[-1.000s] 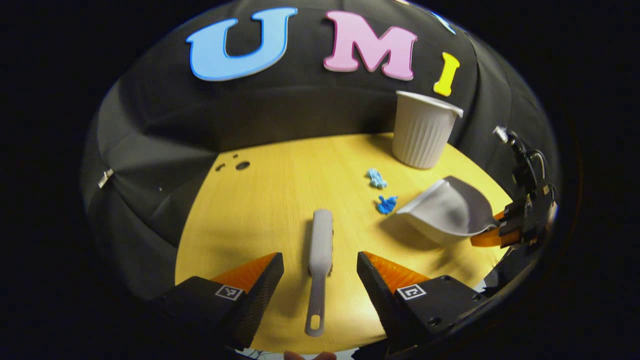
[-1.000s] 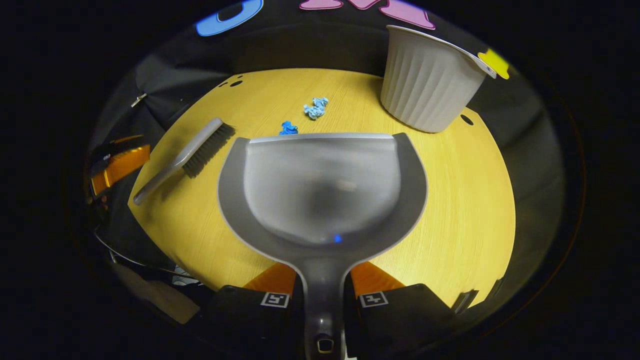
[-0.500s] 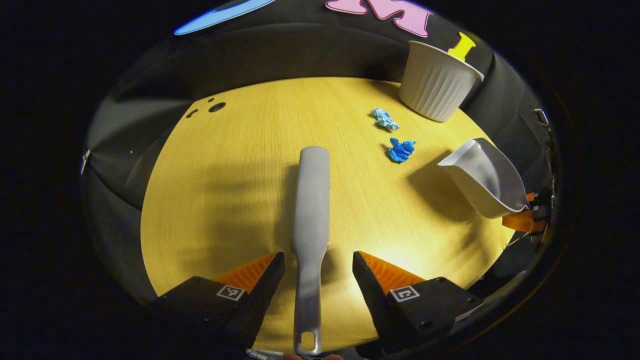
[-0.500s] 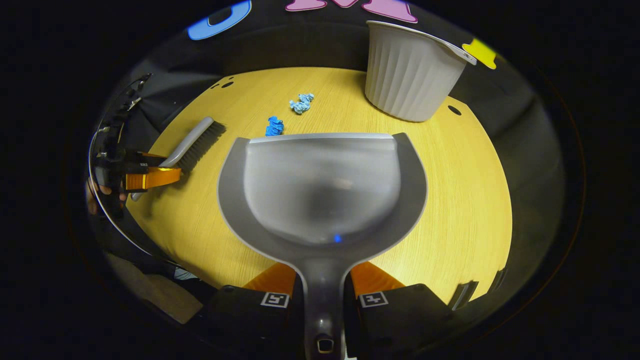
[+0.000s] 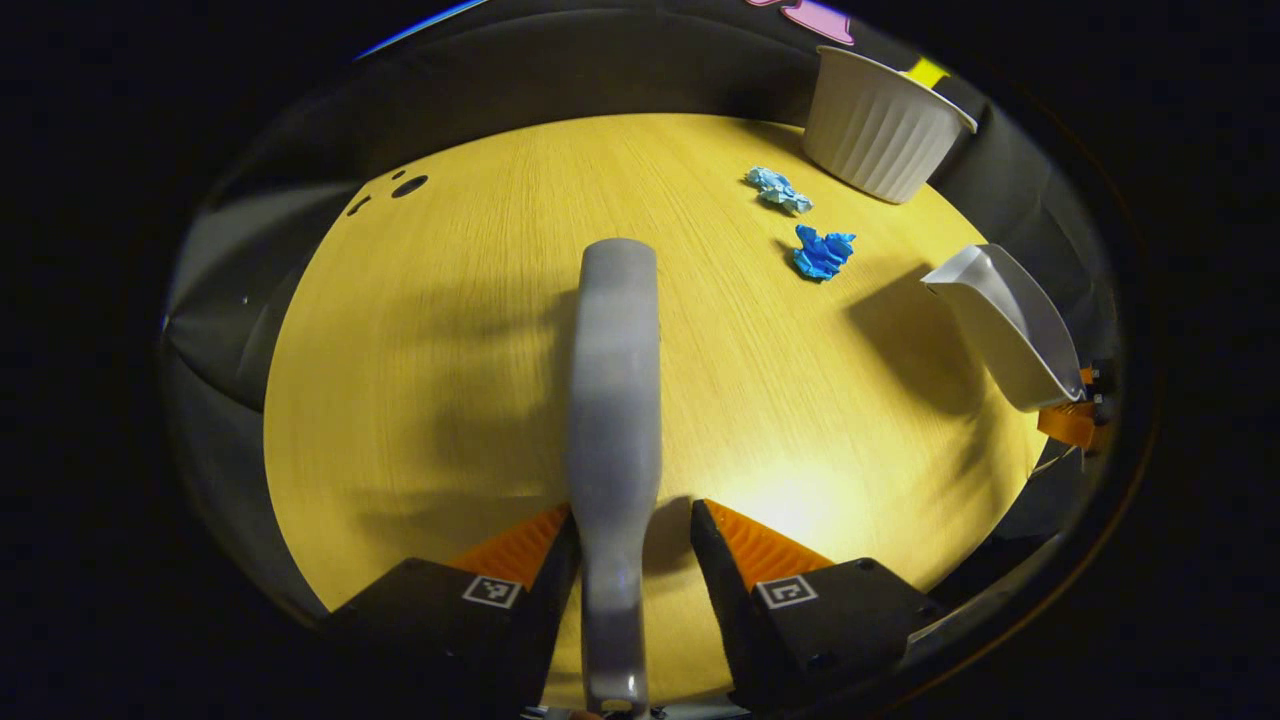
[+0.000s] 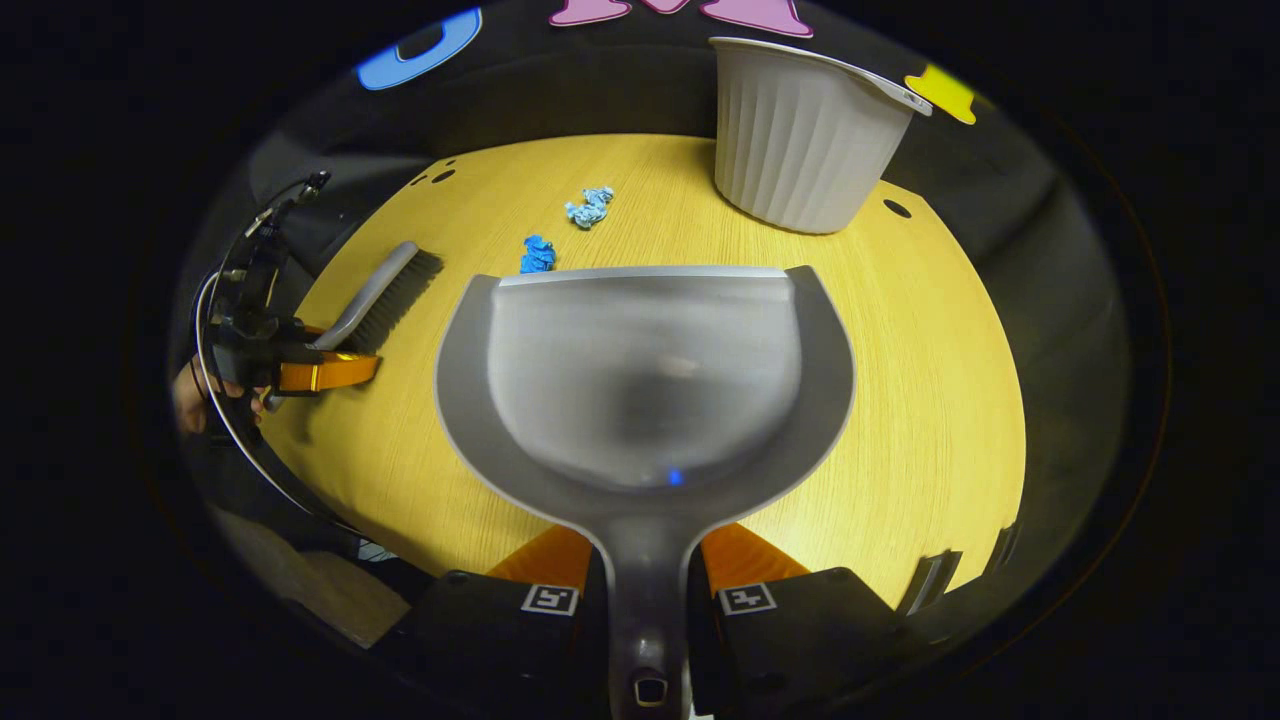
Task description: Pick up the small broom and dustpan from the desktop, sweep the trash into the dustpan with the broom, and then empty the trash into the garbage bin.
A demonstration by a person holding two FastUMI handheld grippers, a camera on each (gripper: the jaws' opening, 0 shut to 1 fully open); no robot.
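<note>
The grey broom [image 5: 615, 380] lies flat on the yellow table [image 5: 440, 330], its handle running back between the fingers of my left gripper [image 5: 632, 525]. That gripper is open, with a gap left on the handle's right side. My right gripper [image 6: 645, 555] is shut on the handle of the grey dustpan [image 6: 645, 380], held a little above the table. In the left gripper view the dustpan [image 5: 1005, 320] hangs tilted at the far right. A dark blue paper wad [image 6: 537, 253] sits just beyond the pan's left corner, a light blue wad [image 6: 589, 207] farther back.
A white ribbed garbage bin [image 6: 795, 140] stands at the back of the table against the black wall. Small dark holes [image 5: 408, 185] mark the table's far left. In the right gripper view a hand [image 6: 195, 400] holds the left gripper [image 6: 330, 372] at the table's left edge.
My left gripper has moved forward and down over the broom, so the handle now lies deep between its fingers, which have narrowed slightly. The dustpan stays gripped and has drifted slightly.
</note>
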